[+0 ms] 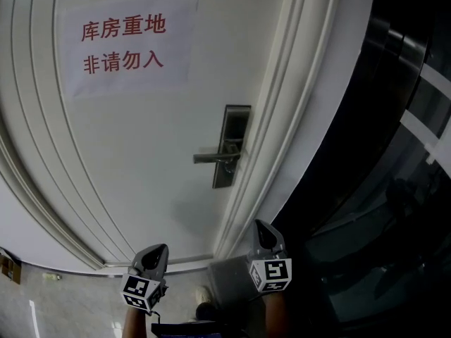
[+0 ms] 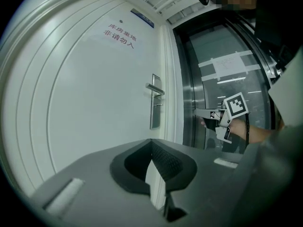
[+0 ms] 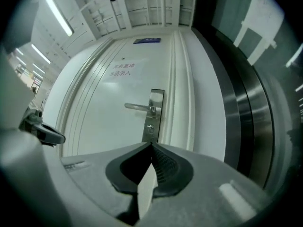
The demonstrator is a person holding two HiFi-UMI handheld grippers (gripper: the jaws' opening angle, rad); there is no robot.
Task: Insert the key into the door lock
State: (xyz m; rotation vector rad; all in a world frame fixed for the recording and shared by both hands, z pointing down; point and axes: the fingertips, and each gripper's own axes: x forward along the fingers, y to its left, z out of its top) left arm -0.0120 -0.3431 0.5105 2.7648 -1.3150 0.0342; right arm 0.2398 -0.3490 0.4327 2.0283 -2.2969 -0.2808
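The left gripper (image 1: 156,249) and the right gripper (image 1: 262,225) both have their jaws pressed together, with nothing visible between them. They sit low, well apart from the brushed-steel lock plate (image 1: 231,146) and its lever handle (image 1: 210,158) at the right edge of the white panelled door (image 1: 141,160). The key may be at the small keyhole (image 3: 149,126) below the handle, but it is too small to tell.

Indoor corridor outside a storeroom: white door (image 1: 141,153) with red-lettered notice (image 1: 127,44).
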